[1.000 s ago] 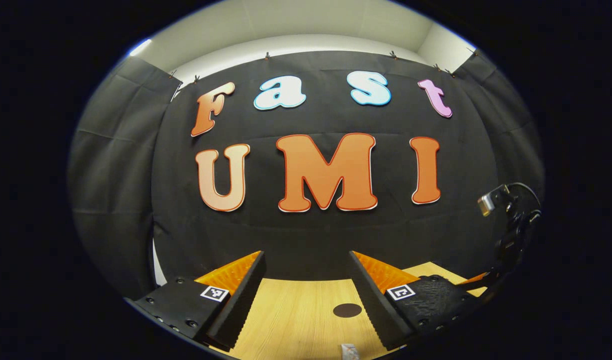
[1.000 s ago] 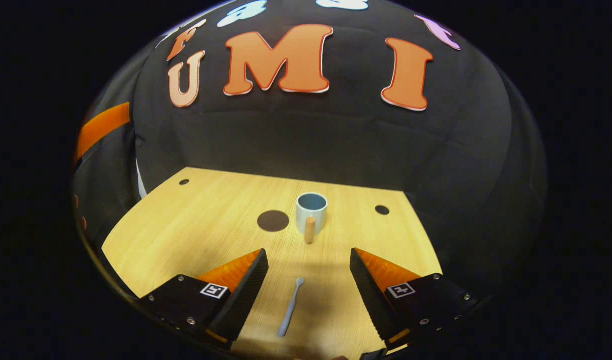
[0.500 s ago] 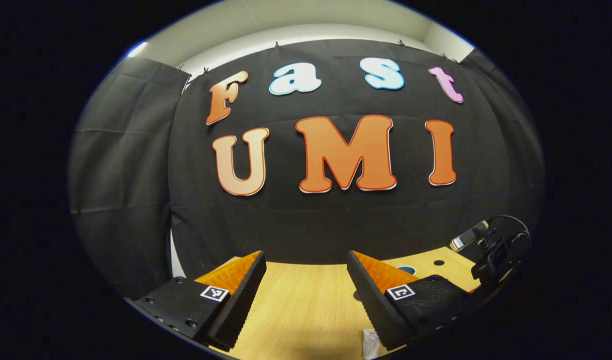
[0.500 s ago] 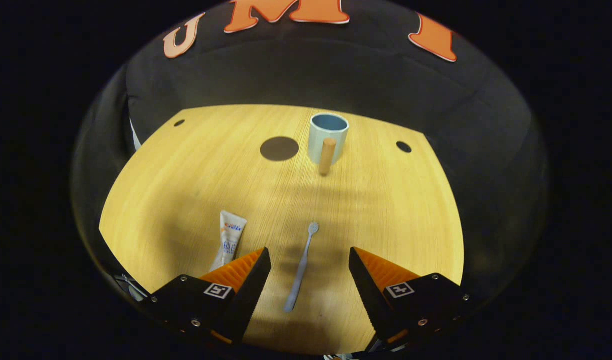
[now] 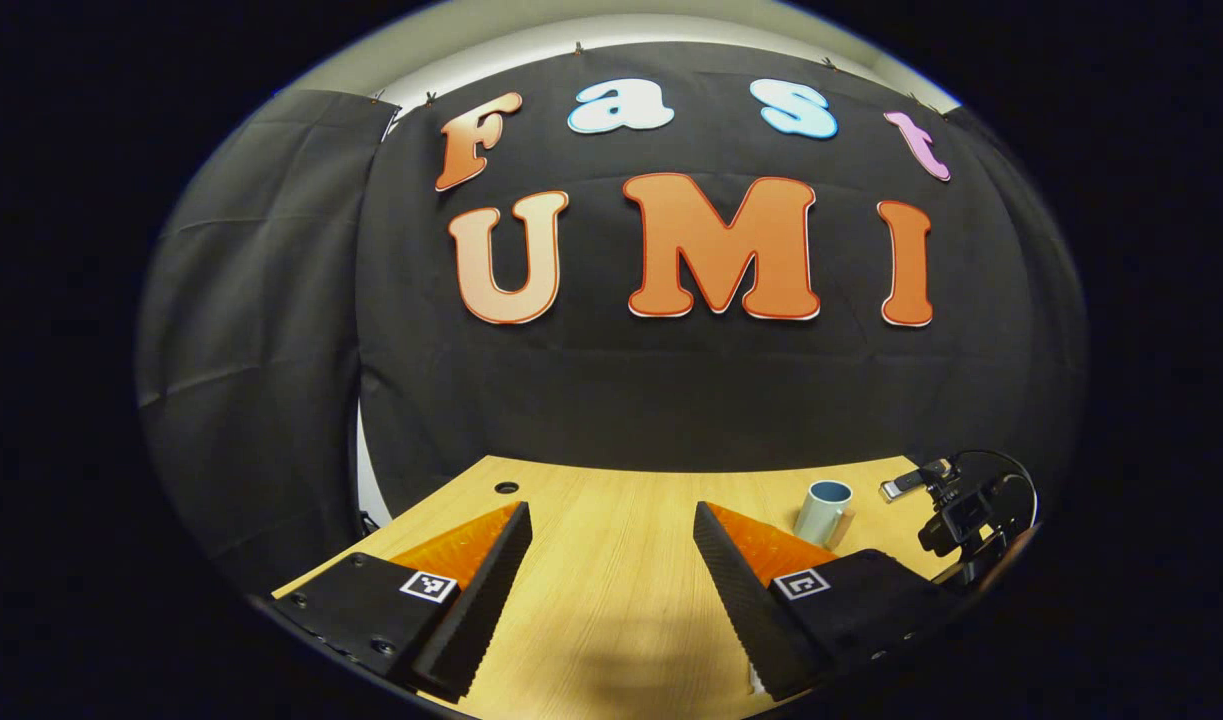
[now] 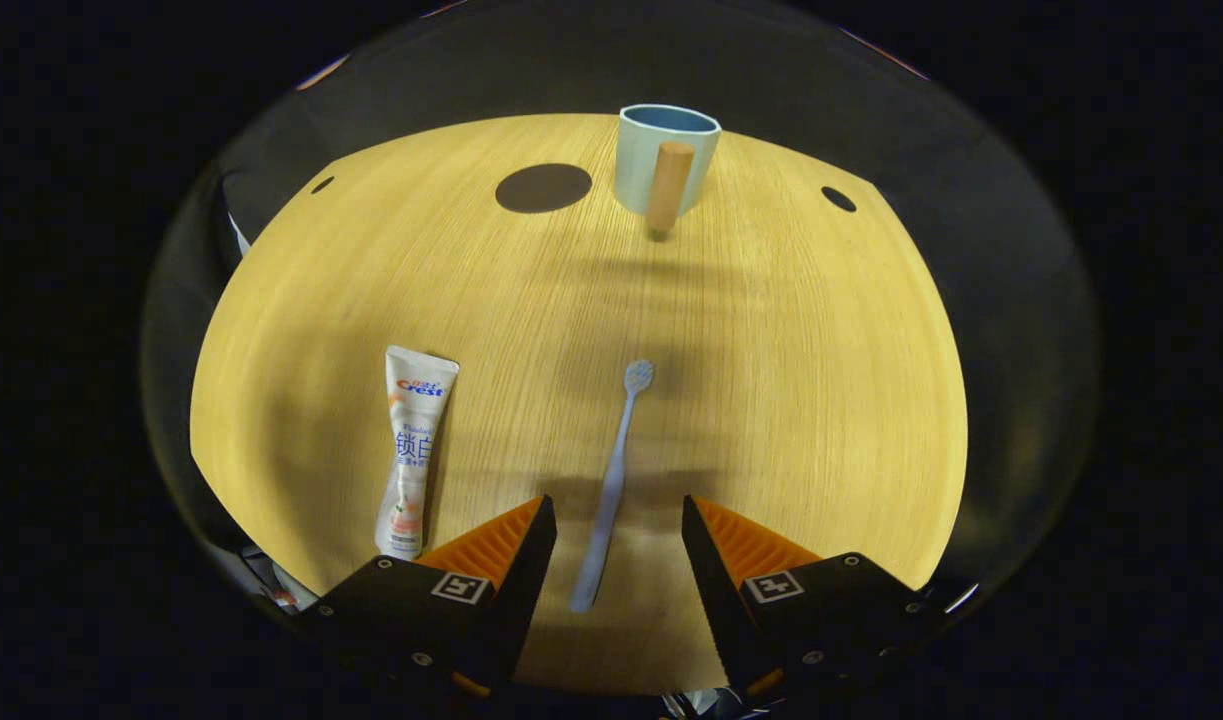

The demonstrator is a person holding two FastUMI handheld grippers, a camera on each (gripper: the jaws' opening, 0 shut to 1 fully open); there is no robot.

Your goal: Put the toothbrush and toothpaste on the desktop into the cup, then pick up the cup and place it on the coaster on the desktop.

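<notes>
1. Left gripper view: the left tongs (image 5: 611, 590) hang spread wide and empty over the tabletop (image 5: 611, 500), the cup (image 5: 823, 511) standing beyond their right finger.
2. Right gripper view: the right tongs (image 6: 611, 560) gape, empty, straddling the toothbrush (image 6: 611, 490) handle, seemingly lining up a grab. Toothpaste (image 6: 411, 455) lies left of the toothbrush; cup (image 6: 661, 160) and coaster (image 6: 543, 188) sit beyond, untouched.

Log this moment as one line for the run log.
stage: toothbrush pickup | right gripper: open, straddling toothbrush handle | left gripper: open, idle | toothpaste: on desk | cup: empty, beside coaster
</notes>
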